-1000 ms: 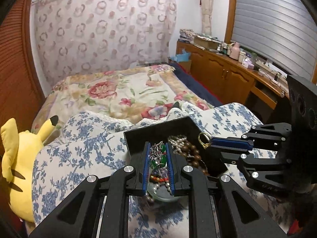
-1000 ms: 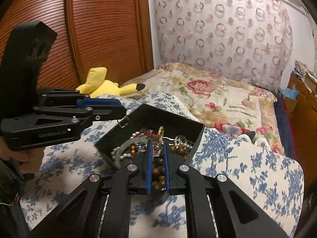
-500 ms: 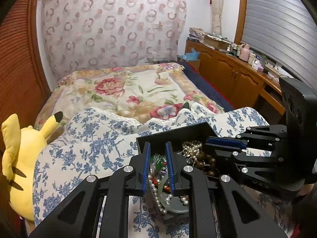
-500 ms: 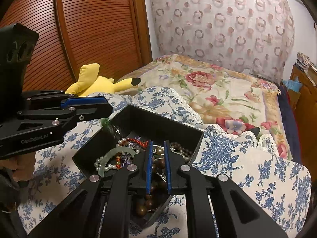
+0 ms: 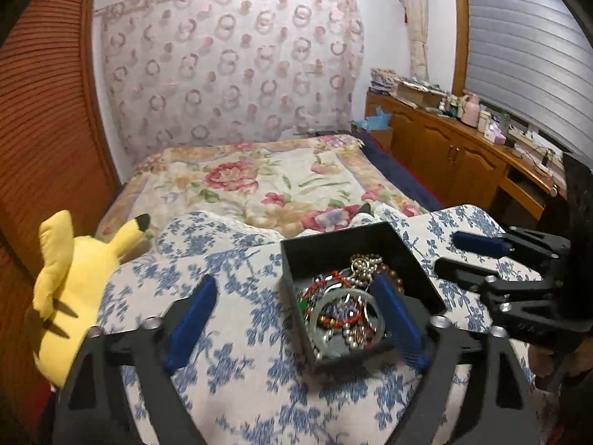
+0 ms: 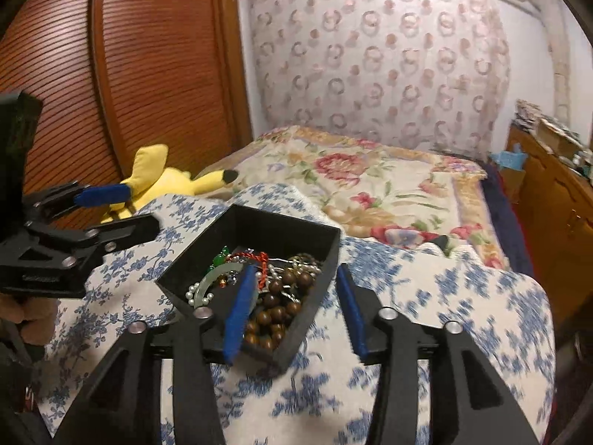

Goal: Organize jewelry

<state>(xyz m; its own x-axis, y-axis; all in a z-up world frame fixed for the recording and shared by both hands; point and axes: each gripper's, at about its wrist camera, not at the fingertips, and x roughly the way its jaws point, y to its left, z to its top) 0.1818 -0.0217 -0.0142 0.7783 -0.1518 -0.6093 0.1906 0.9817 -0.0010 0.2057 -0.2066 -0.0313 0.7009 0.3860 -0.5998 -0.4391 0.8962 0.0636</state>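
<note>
Bedroom: bed (image 5: 259, 185) with a floral spread, and nearer the cameras a padded surface under a blue-flowered cloth (image 5: 229, 363) that carries the work. Left tool (image 5: 292, 319): jaws opening, already wide, nothing pinched; its right blue pad hangs over the near end of the black box (image 5: 333, 241), its left pad is out over bare cloth. Right tool (image 6: 292, 307): jaws opening, about half spread, nothing gripped; its left pad sits over the box contents and its right pad is just outside the box's right wall, so it straddles that wall. All the jewelry (image 5: 348, 304) I can see is in the box, a tangled heap: pale green bangle (image 5: 344, 319) on top at the near end, brown wooden beads (image 6: 278, 315) on the right tool's side, pearls (image 6: 196, 293) and a red strand mixed in. Key relation: the heap lies straight ahead of and below both tools, with the box running away from the cameras. My read is the left tool is nearer the bangle and the right tool nearer the wooden beads. Hard to make out: strands overlap, so I can't tell where one piece ends. Box floor is hidden, both frames are motion-blurred, and a yellow plush toy (image 5: 70, 289) lies off to the left.
</note>
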